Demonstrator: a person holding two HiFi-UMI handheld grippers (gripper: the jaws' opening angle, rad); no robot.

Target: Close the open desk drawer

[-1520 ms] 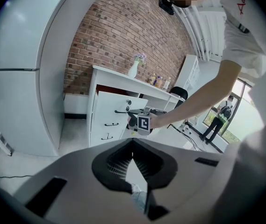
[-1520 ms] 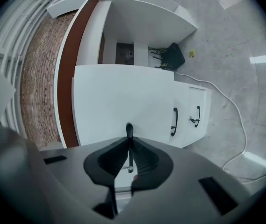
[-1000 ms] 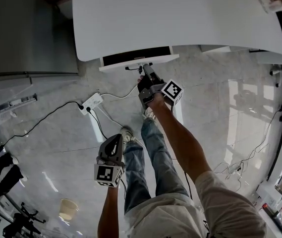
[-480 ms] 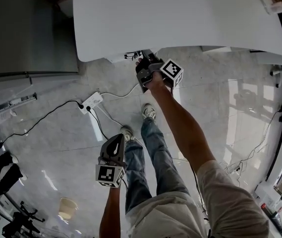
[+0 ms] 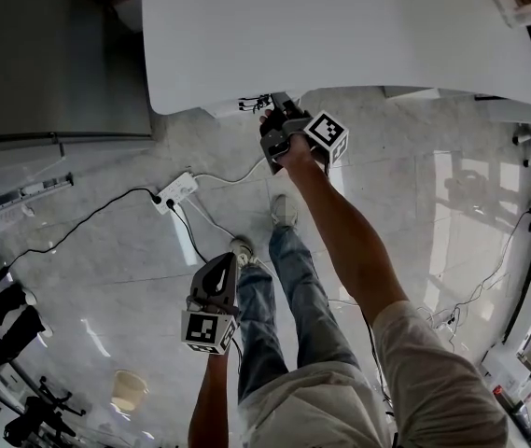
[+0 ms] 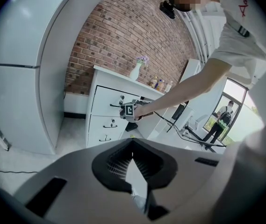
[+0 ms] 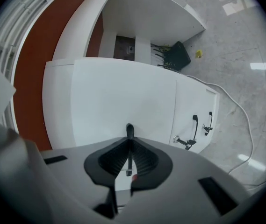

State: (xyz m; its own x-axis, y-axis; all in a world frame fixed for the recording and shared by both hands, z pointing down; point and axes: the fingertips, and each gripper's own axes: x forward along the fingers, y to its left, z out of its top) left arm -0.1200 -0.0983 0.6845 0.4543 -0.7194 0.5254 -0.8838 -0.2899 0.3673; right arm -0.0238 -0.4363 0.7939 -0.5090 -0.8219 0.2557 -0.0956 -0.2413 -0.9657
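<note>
Holding the left gripper (image 5: 228, 262) low and idle, fingers clenched on nothing. Finishing the closing push with the right gripper (image 5: 278, 103), fingers grasping the handle (image 7: 130, 129) of the drawer (image 7: 123, 92), seemingly fully in under the desk (image 5: 340, 35). Next, probably releasing the handle and backing straight off.

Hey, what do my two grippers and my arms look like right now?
The left gripper and the right gripper both have grey bodies that taper to dark jaws with ribbed black pads. Each carries a white cube with black square markers. No cables show on them. The arms are bare below a short, light-coloured sleeve.
</note>
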